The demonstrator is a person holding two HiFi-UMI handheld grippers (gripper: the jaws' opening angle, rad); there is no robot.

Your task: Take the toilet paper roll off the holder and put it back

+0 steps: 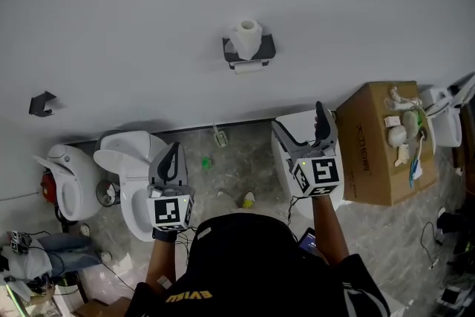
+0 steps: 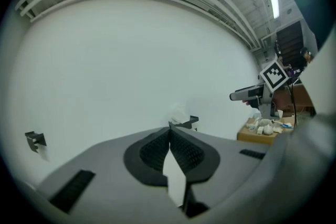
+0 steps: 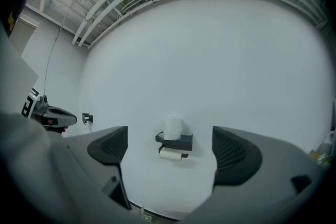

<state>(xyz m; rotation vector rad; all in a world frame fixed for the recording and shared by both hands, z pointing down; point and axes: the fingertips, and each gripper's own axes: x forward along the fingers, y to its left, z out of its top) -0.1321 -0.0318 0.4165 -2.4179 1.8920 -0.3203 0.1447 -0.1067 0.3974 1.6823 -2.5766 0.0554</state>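
Note:
A black wall holder carries a white toilet paper roll standing upright on its shelf. A second roll hangs on the bar below. Both grippers are well short of the wall. My left gripper is shut with nothing in it, low and left of the holder. My right gripper is open and empty, low and right of it. In the right gripper view the upright roll and holder lie between the spread pads. In the left gripper view the holder peeks above the closed jaws of the left gripper.
A white toilet stands below the left gripper, another fixture further left. A white unit is under the right gripper. A cardboard box with small items sits at the right. A small black bracket is on the wall.

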